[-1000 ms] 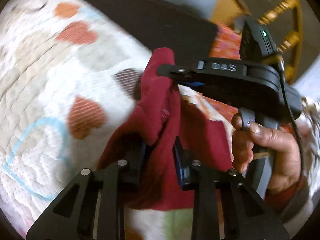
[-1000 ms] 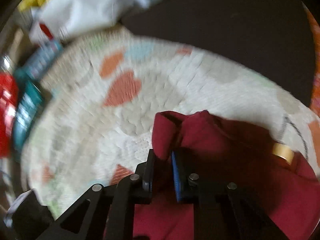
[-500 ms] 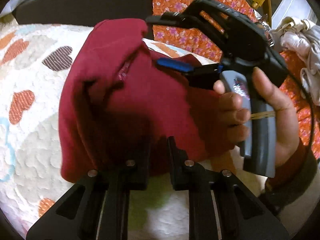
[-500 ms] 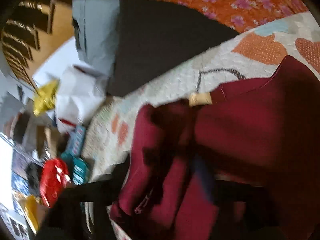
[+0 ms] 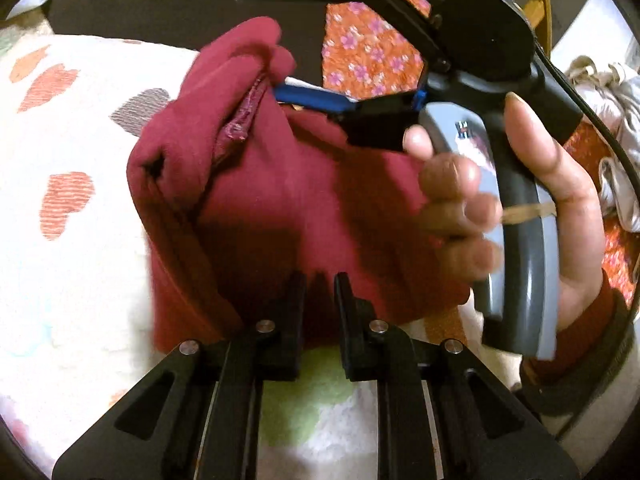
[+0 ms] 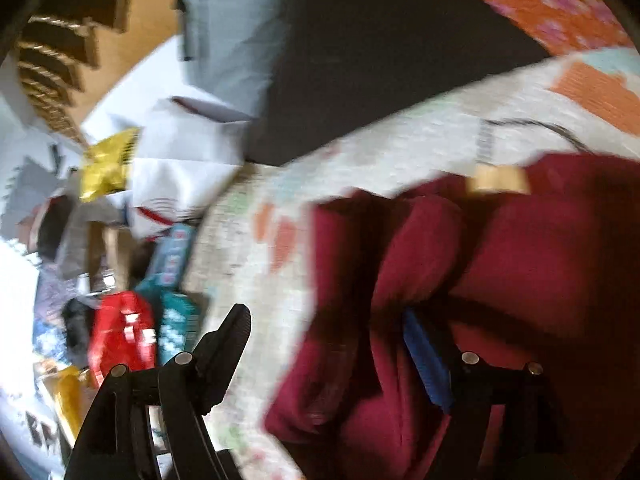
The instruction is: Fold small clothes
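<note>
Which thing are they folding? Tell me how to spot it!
Look at the white quilt with the colourful hearts that covers the bed. Bunched in its middle lies a dark red garment, pinched at its near edge by the left tool. It is the only plain, deep red cloth there; the orange cloth behind it has pink flowers.

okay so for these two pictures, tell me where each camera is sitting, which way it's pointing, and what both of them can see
Left wrist view: sits on the left gripper, looking down along its fingers, which are shut on the maroon garment over the heart-print quilt; the right gripper with jaws apart and the person's right hand show.
Right wrist view: sits on the right gripper, tilted, looking across the quilt toward clutter beyond; only its own open fingers show.
Shared: the maroon garment, the quilt, the orange floral cloth.
</note>
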Available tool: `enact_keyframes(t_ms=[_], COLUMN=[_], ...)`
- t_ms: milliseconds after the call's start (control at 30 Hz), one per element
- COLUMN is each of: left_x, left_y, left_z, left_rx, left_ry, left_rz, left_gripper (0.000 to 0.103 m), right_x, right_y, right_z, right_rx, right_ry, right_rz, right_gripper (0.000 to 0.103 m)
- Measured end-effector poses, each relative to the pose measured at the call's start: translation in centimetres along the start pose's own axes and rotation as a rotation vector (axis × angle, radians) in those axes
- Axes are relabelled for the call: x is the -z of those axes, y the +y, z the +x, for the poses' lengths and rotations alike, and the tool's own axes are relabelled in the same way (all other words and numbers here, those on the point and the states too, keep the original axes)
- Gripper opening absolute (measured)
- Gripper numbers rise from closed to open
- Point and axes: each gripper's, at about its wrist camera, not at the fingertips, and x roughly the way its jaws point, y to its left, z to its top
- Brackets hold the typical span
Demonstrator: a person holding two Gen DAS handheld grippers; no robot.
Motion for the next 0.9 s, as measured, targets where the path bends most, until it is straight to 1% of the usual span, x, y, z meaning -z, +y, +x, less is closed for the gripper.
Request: enact_keyframes(t_ms=[67, 133, 167, 200, 233, 333, 367, 400, 433, 467, 533, 600, 667, 700, 733, 800, 867, 900], left_x=[-0.3, -0.5, -0.5, -0.6, -0.4, 0.1, 0.1, 0.0, 0.1, 0.3, 0.4, 0.7, 0.8, 0.7, 0.5, 0.5, 0.5, 0.5], left_y=[1.1, 2.9, 3.9, 4.9, 6.4, 9.9, 10.5, 11.0, 10.8, 10.9, 11.1, 11.1, 11.2, 10.5, 10.7, 10.8, 10.8, 10.9], left_z=[-2.0, -4.1, -4.9, -5.4, -6.0, -6.9, -6.8, -6.6, -6.4, -6.4, -6.0, -5.8, -5.8, -6.3, -6.2, -5.9, -5.8, -5.7], left_rx=[-0.015, -0.046, -0.061, -0.08, -0.093, -0.073, -0.065, -0.052, -0.057, -0.067, -0.085, -0.087, -0.085, -0.085, -0.086, -0.088, -0.095, -0.1], left_ry=[-0.03, -0.061, -0.071, -0.062, -0.065, -0.073, -0.074, -0.078, -0.079, -0.081, -0.082, -0.077, -0.081, -0.084, -0.086, -0.088, -0.087, -0.088], left_rz=[-0.029, -0.078, -0.102, -0.134, -0.166, -0.297, -0.333, -0.367, -0.382, -0.386, -0.39, -0.387, -0.385, -0.382, -0.379, -0.376, -0.38, -0.383], left_gripper=[0.016, 0.017, 0.021, 0.033, 0.041, 0.045, 0.046, 0.049, 0.055, 0.057, 0.057, 0.057, 0.057, 0.057, 0.057, 0.057, 0.058, 0.061], right_x=[-0.6, -0.8, -0.8, -0.7, -0.6, 0.1, 0.3, 0.4, 0.5, 0.6, 0.6, 0.8, 0.9, 1.0, 0.9, 0.6, -0.1, -0.5], right_y=[1.6, 2.8, 3.5, 3.8, 4.0, 4.1, 4.1, 4.1, 4.0, 3.6, 2.5, 1.3, 0.7, 0.4, 0.3, 0.8, 2.3, 3.2], right_z=[0.6, 1.3, 1.6, 1.7, 1.7, 2.5, 2.8, 3.1, 3.3, 3.1, 2.8, 2.7, 3.0, 3.5, 4.1, 5.6, 6.9, 7.3], right_rx=[-0.012, -0.033, -0.042, -0.039, -0.028, 0.043, 0.065, 0.107, 0.15, 0.198, 0.257, 0.333, 0.378, 0.396, 0.388, 0.258, 0.134, 0.069], right_ry=[-0.007, 0.012, 0.02, 0.022, 0.023, 0.052, 0.065, 0.08, 0.086, 0.077, 0.065, 0.065, 0.063, 0.071, 0.079, 0.083, 0.079, 0.075], right_rz=[-0.032, -0.054, -0.071, -0.083, -0.093, -0.106, -0.107, -0.111, -0.112, -0.101, -0.049, -0.006, 0.006, 0.019, 0.033, 0.037, 0.016, 0.007], right_gripper=[0.076, 0.076, 0.076, 0.076, 0.076, 0.076, 0.076, 0.076, 0.076, 0.076, 0.076, 0.076, 0.076, 0.076, 0.076, 0.076, 0.076, 0.076])
